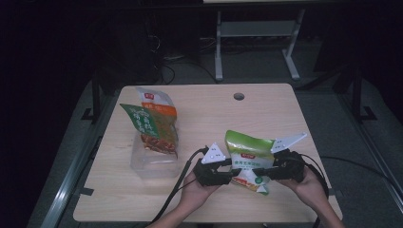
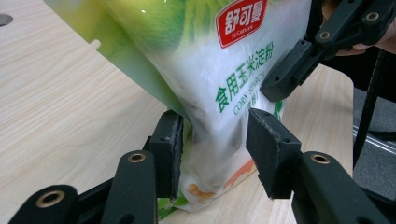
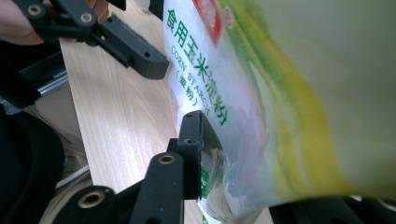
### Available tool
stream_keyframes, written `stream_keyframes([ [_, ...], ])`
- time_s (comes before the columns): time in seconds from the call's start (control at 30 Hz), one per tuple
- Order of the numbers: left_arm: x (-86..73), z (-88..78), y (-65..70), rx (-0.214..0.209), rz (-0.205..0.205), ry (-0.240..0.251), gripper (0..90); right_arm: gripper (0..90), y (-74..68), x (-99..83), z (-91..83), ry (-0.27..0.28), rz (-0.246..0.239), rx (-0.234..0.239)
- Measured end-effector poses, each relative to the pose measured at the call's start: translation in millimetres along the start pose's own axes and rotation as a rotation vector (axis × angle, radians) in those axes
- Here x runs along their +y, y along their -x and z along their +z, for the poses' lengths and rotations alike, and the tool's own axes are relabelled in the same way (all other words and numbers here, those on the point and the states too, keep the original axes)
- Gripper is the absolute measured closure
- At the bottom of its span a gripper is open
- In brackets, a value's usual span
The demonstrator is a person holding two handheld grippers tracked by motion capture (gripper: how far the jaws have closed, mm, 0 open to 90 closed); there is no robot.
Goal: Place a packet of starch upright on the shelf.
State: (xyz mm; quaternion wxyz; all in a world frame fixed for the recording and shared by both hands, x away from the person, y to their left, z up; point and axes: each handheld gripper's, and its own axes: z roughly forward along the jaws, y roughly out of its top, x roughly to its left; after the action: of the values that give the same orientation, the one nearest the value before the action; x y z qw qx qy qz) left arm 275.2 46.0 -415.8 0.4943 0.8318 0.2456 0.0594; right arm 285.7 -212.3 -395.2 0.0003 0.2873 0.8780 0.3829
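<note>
1. The corn starch bag (image 1: 248, 159) stands on its bottom edge at about five o'clock on the bench (image 1: 266, 114), near the person's edge, with one gripper at each side of it.
2. The left gripper (image 2: 215, 140) has the bag's lower part between its fingers (image 2: 169, 140). In the left gripper view the near pad lies against the film while the other stands just clear, so I read them as apart around the bag, not clamped.
3. The right gripper (image 1: 268, 172) comes in from three o'clock. One of its fingers (image 3: 194, 135) touches the printed face low down; the other is hidden behind the bag, so I cannot tell whether it pinches or only rests there.
4. At ten o'clock, well apart, two more pouches (image 1: 154, 121) lean in a clear plastic tub (image 1: 152, 164).
5. Handling, as I judge it: the bag is soft film, glossy and likely slippery, and its powder fill would shift and slump. The lower half looks full, the top flatter and floppier.
6. A pinch low on the body squeezes powder and may slide. The flat sealed top edge or a side seam should give the pads something firmer to bite.
7. Squeezing hard risks splitting a seam, so a moderate grip with both sides supported seems wisest.
</note>
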Motion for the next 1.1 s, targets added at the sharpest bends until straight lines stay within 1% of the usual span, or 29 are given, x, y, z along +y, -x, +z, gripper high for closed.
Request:
stream_keyframes([
  [0.2, -0.2, -2.7, -1.4, 0.005, 0.008, -0.011, 53.0, 88.5, -1.2, 2.7, -0.3, -0.008, -0.002, 0.011],
  [0.3, -1.7, -6.2, -0.4, 0.014, 0.021, -0.010, 50.6, 89.3, 0.3, 3.3, -0.6, -0.001, 0.002, 0.022],
  [0.4, -4.9, -11.8, -0.9, 0.025, 0.028, -0.015, 48.1, 89.6, 2.3, 3.9, -0.6, 0.017, 0.010, 0.045],
  [0.43, -6.5, -14.6, -1.6, 0.030, 0.030, -0.016, 47.5, 89.6, 1.6, 4.9, -0.5, 0.017, 0.003, 0.047],
  [0.5, -9.2, -18.4, -1.7, 0.032, 0.028, -0.014, 46.9, 89.8, -2.0, 9.0, -0.9, 0.011, -0.016, 0.035],
  [0.57, -12.3, -23.5, -0.8, 0.042, 0.038, -0.014, 45.7, 89.8, -3.0, 12.5, -1.1, 0.018, -0.025, 0.038],
  [0.63, -14.8, -29.0, 0.2, 0.053, 0.053, -0.014, 44.0, 89.8, -4.2, 18.5, -1.2, 0.020, -0.038, 0.041],
  [0.7, -17.2, -34.1, 0.7, 0.060, 0.067, -0.016, 43.0, 89.8, -5.4, 22.8, -0.8, 0.018, -0.047, 0.033],
  [0.77, -20.2, -39.1, 2.1, 0.066, 0.066, -0.012, 41.2, 89.9, -6.3, 30.5, -0.8, 0.023, -0.057, 0.026],
  [0.8, -21.9, -41.4, 2.7, 0.067, 0.068, -0.012, 41.2, 89.9, -6.3, 30.5, -0.8, 0.023, -0.057, 0.026],
  [0.83, -23.8, -43.3, 3.4, 0.069, 0.069, -0.010, 40.5, 89.9, -6.5, 35.7, -1.1, 0.031, -0.064, 0.032],
  [0.9, -27.8, -46.5, 4.6, 0.071, 0.071, -0.011, 40.1, 89.9, -7.1, 38.6, -1.2, 0.033, -0.063, 0.031],
  [0.93, -29.5, -48.0, 4.7, 0.069, 0.080, -0.014, 39.8, 89.9, -7.7, 41.5, -1.3, 0.034, -0.072, 0.039],
  [1.0, -33.5, -49.7, 8.0, 0.072, 0.073, -0.014, 39.2, 89.9, -9.9, 48.1, -1.4, 0.035, -0.082, 0.036],
  [1.03, -35.3, -50.3, 9.4, 0.072, 0.082, -0.008, 39.1, 89.9, -11.1, 51.4, -1.4, 0.038, -0.083, 0.037],
  [1.07, -36.5, -51.1, 10.7, 0.072, 0.083, -0.010, 38.7, 89.9, -12.3, 55.7, -1.6, 0.044, -0.090, 0.036],
  [1.1, -37.8, -51.9, 11.7, 0.075, 0.096, -0.016, 38.5, 89.9, -12.8, 58.3, -1.7, 0.047, -0.094, 0.040],
])
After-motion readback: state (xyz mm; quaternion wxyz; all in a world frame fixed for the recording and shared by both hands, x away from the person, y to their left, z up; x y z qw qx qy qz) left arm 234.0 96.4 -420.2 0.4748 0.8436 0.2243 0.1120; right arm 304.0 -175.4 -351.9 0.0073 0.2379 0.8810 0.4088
